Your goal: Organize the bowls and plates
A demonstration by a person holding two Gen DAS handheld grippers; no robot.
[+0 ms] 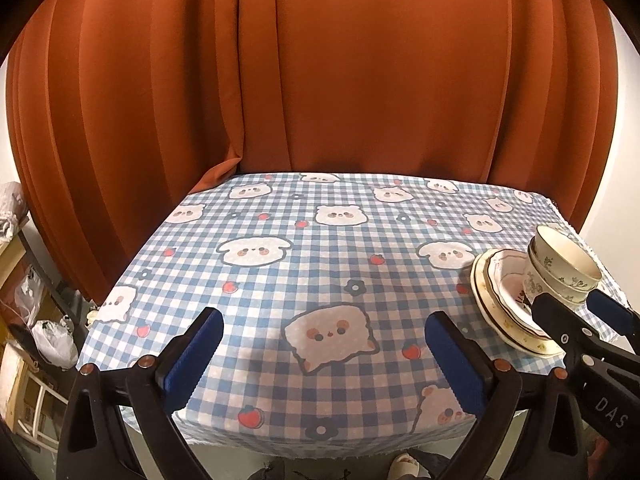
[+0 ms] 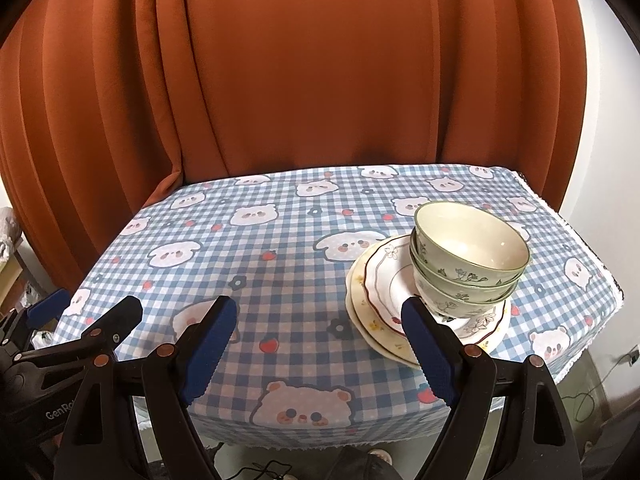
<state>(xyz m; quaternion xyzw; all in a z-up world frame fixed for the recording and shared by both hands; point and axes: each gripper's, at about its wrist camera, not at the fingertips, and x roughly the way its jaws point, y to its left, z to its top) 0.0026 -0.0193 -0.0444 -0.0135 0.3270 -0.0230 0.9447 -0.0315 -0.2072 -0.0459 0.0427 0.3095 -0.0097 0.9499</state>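
Observation:
Three green floral bowls (image 2: 470, 258) are nested in one stack on top of stacked plates (image 2: 378, 290) at the right side of the table. The same stack shows at the right edge of the left wrist view, bowls (image 1: 562, 270) on plates (image 1: 500, 284). My left gripper (image 1: 320, 356) is open and empty above the table's front edge, left of the stack. My right gripper (image 2: 318, 342) is open and empty, its right finger (image 2: 428, 348) just in front of the plates. It also shows in the left wrist view (image 1: 576, 312).
The table (image 2: 260, 248) wears a blue checked cloth with bear prints. An orange curtain (image 2: 300, 80) hangs close behind it. Bags and shelves (image 1: 36, 320) stand on the floor to the left. A cable (image 2: 600, 384) lies on the floor at the right.

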